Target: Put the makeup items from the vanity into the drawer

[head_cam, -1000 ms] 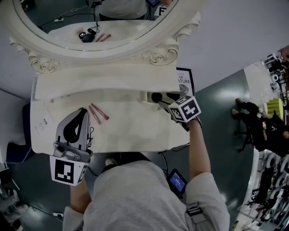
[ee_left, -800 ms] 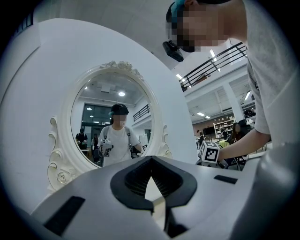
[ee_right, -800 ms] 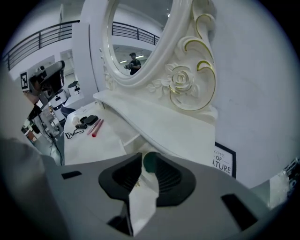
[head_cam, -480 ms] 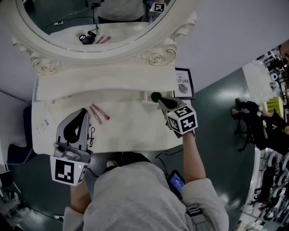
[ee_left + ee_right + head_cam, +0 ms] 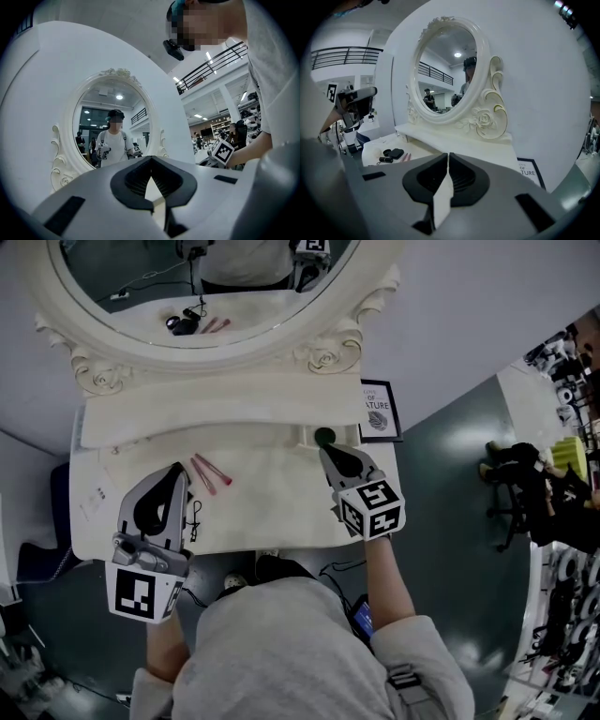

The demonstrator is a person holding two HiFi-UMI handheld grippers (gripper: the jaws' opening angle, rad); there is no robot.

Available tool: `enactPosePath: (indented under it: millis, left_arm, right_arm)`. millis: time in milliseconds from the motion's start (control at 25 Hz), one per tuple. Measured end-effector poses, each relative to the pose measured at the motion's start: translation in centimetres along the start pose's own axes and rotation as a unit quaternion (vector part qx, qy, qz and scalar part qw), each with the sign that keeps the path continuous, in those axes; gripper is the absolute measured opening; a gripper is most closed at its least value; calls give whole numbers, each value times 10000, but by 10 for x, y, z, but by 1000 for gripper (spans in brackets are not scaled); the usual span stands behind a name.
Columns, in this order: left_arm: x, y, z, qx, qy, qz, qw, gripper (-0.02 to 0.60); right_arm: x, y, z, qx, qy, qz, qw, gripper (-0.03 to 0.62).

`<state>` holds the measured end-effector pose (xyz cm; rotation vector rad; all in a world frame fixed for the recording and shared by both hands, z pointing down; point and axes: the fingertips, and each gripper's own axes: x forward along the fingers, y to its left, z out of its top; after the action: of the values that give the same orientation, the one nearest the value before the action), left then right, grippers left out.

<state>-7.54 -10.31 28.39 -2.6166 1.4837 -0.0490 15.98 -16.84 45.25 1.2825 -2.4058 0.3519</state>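
Right gripper [image 5: 448, 157]: jaws clenched tip to tip, with nothing between them that I can see. It hangs over the back right of the vanity top [image 5: 272, 507], just short of a dark round object [image 5: 324, 436].
Left gripper [image 5: 151, 163]: jaws likewise together and empty, held over the front left of the top.
Makeup items: two pink sticks [image 5: 210, 472] lie flat, side by side, just right of the left gripper. A black compact [image 5: 396, 153] and a small black tube [image 5: 384, 160] sit close by them. None of these is in a drawer.
Drawer: I cannot identify it for certain. A pale recess beside the dark round object may be it.
Step, in my judgement: between picks, with most of the task outstanding.
Risk 1: the sticks are thin and lie flat, so a pinch from above may catch only one or roll both toward the front edge.
Risk 2: approaching with the jaws clenched would shove the items rather than grip them, so I must open first.
Risk 3: the left gripper sits close by the compact, and a careless swing could sweep it off the top.
Risk 4: the mirror [image 5: 122, 268] doubles the items, and aiming by the reflection would put me off target.
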Motion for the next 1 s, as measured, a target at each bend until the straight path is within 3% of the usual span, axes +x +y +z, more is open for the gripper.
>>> enactPosePath:
  millis: [1000]
  left_arm:
    - [-53, -9, 24, 86, -286, -187, 9994, 14]
  right_arm:
    - [-81, 121, 78, 88, -1542, 225, 9877, 28]
